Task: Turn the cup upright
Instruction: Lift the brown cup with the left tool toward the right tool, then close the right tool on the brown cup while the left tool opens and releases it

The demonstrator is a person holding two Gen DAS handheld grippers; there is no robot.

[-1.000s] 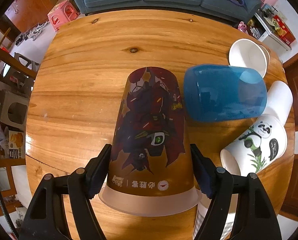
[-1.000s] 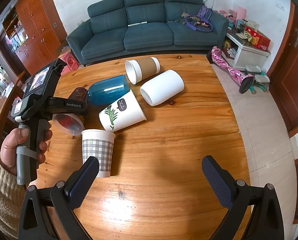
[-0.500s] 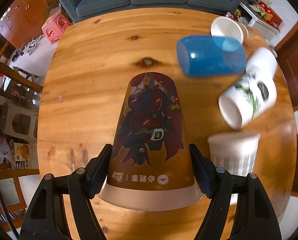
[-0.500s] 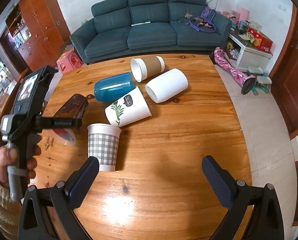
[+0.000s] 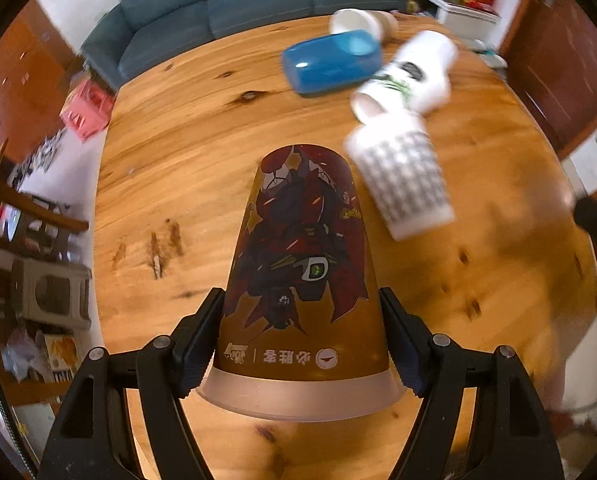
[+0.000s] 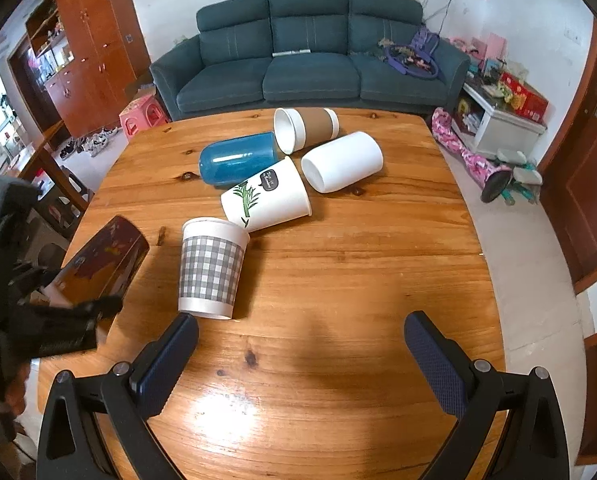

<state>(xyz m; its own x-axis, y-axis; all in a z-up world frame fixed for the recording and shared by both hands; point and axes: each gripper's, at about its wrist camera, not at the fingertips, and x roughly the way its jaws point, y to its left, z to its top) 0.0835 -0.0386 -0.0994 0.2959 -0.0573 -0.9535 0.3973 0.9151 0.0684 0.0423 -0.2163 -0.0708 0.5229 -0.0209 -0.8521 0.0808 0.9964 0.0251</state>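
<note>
My left gripper (image 5: 300, 334) is shut on a brown paper cup with a red robot print (image 5: 302, 264), pads near its rim, base pointing away from me. In the right wrist view the same cup (image 6: 102, 264) is held tilted above the table's left edge, base up and to the right. My right gripper (image 6: 300, 354) is open and empty above the near part of the wooden table (image 6: 338, 280). A grey checked cup (image 6: 212, 268) stands upright just beyond its left finger (image 6: 170, 356).
Several cups lie on their sides at the far middle: a blue tumbler (image 6: 238, 158), a bamboo-print cup (image 6: 268, 198), a white cup (image 6: 340, 166) and a brown-sleeved cup (image 6: 306, 126). A sofa (image 6: 306, 68) stands behind the table.
The left gripper has carried the robot-print cup back and left, away from the other cups, and is tilting it up. The right gripper has stayed open and nearly still.
</note>
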